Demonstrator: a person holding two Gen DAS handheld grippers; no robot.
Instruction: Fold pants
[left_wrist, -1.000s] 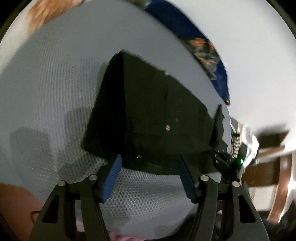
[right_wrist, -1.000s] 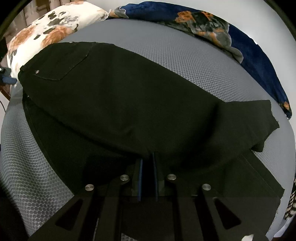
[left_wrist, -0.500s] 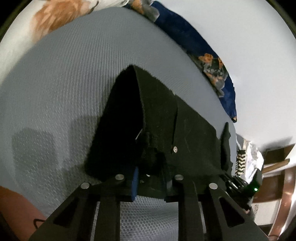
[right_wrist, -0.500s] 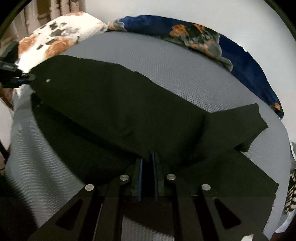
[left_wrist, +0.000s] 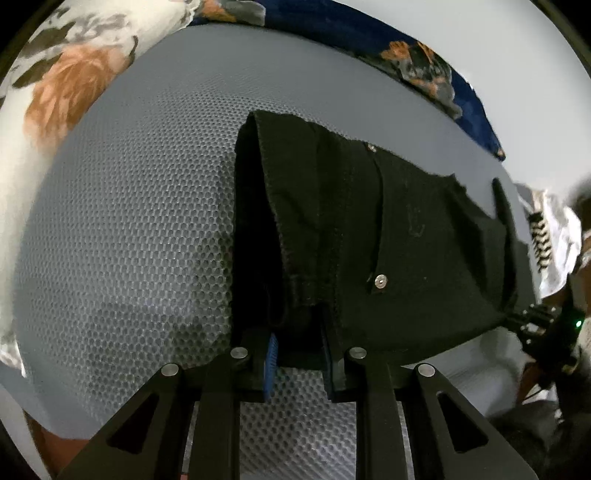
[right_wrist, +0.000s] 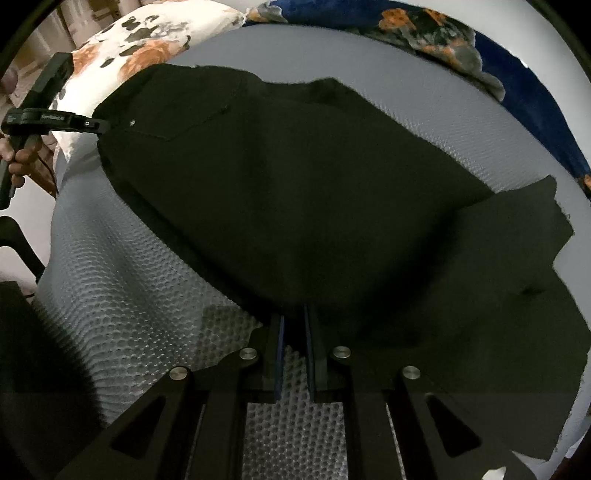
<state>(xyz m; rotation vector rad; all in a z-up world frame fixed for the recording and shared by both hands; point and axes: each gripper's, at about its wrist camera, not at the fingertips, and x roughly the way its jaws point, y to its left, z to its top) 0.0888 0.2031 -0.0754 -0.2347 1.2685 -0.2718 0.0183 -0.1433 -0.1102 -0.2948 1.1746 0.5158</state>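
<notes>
both grippers pinching black pants (right_wrist: 295, 192): left gripper (left_wrist: 299, 350) at waistband edge, right gripper (right_wrist: 293, 325) at fold edge; grey mattress (left_wrist: 129, 240) bare leftward.

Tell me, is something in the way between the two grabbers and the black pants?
No, nothing is in between. The left hand-held gripper is pinching the waistband end of the black pants, and the right hand-held gripper is pinching their near edge. Only grey mesh bedding lies underneath.

left wrist: steep down, close | right wrist: same | shared: pants (left_wrist: 388, 236)
</notes>
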